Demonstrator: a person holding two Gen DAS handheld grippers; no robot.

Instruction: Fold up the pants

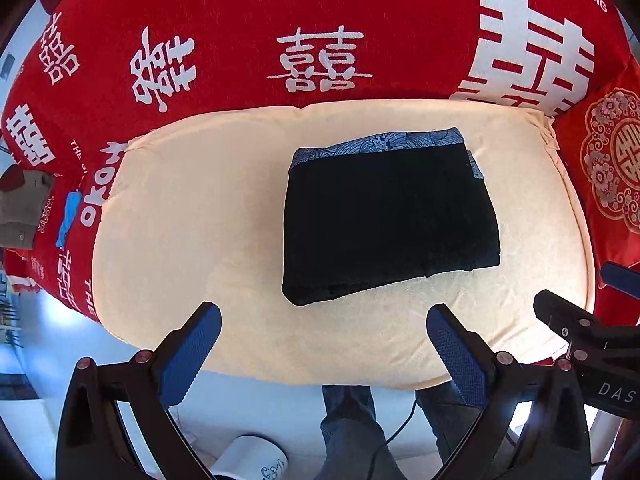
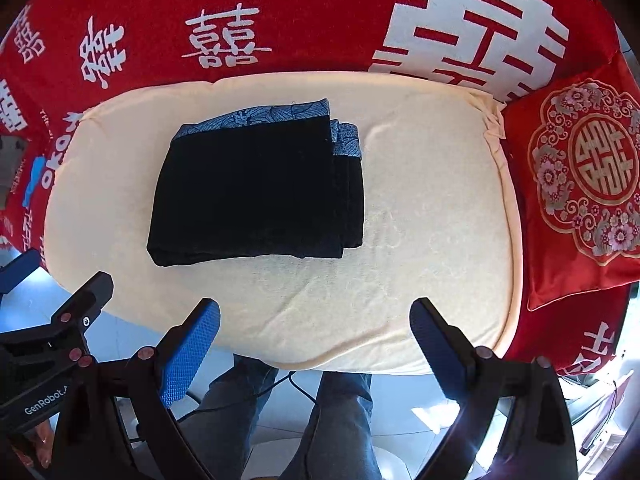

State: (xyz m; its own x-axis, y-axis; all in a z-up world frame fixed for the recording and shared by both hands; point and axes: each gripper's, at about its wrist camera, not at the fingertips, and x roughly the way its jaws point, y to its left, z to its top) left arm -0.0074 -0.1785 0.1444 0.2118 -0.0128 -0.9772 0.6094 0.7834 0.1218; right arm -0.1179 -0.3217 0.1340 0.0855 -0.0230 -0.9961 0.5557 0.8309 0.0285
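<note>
Black pants (image 1: 390,216) lie as a compact rectangular stack on the cream seat cushion (image 1: 200,220), roughly centred, nearer its back than its front; blue patterned fabric shows along the far edge and at the right-hand corner; layered edges visible on the right side in the right wrist view (image 2: 256,188).

Left gripper (image 1: 324,344): jaws wide apart, nothing between the blue pads; held clear of the cushion's front edge, apart from the pants. Right gripper (image 2: 316,340): likewise spread wide and empty, off the front edge, not touching cloth.

Judgement: folding looks complete or at its last step; bundle sits squared, no loose leg trailing. Front-left corner bulges slightly.

Next move, if any: a light press or tuck on that corner, approached from the front, closing only on the top layers so the stack does not shift; otherwise withdraw.

Red cover with white characters (image 1: 320,60) behind; red embroidered pillow (image 2: 580,184) at right, well apart from the pants.
</note>
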